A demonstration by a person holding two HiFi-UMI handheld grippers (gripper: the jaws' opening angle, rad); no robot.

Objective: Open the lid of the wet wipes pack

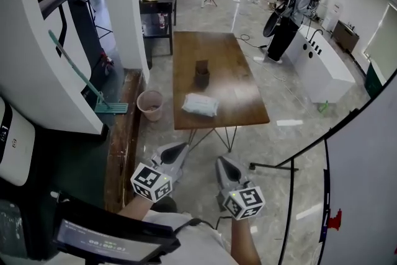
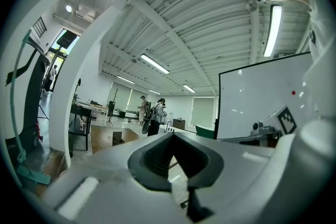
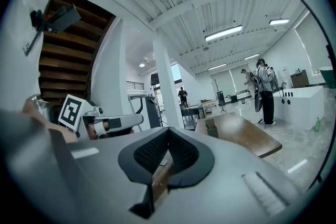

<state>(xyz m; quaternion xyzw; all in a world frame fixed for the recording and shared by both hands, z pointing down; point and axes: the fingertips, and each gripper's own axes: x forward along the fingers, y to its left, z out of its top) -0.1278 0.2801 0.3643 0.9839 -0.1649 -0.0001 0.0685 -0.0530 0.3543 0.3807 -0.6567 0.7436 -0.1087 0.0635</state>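
Observation:
The wet wipes pack, pale and flat, lies near the front edge of a long brown table. Its lid looks closed. A dark open box stands just behind it. Both grippers hang low in the head view, well short of the table and over the floor. My left gripper points toward the table with its jaws together and nothing between them. My right gripper sits beside it, also shut and empty. The left gripper view shows the closed jaw tips; the right gripper view shows the same, with the table beyond.
A pink bin and a green-handled broom stand left of the table by a white pillar. A whiteboard on a stand is close on the right. People stand by a white counter at the back.

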